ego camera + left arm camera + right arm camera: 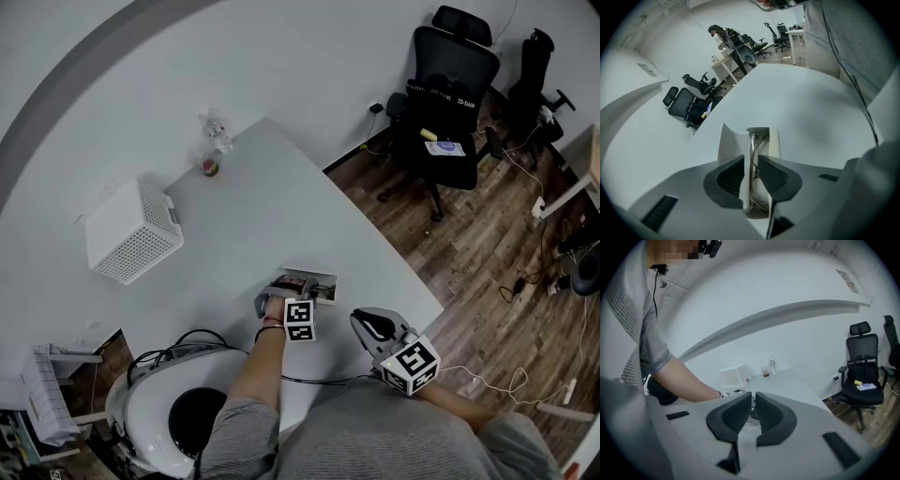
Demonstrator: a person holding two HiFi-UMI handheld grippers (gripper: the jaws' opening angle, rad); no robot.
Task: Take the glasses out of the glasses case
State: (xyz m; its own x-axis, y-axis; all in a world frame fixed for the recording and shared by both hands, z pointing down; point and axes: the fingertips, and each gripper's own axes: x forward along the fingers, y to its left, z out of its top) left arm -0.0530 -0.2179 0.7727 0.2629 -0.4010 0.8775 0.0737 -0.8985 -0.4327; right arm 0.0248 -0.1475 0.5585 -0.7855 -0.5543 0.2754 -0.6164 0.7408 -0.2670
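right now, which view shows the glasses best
The left gripper view: the glasses sit in the open case, gripped by the left tool. Head view shows only the case, tiny; right gripper view hides them behind its jaws.

A broad stretch of bare white desk (pixel 281 197) lies open. A basket (pixel 134 232), bottle (pixel 217 131) and cup (pixel 210 167) stand well apart along the far side. At the near edge, the left gripper (pixel 289 291) fills the open glasses case (pixel 321 284), jaws closed on the glasses (pixel 753 138). The right gripper (pixel 367 326), jaws together, hovers just beside it.
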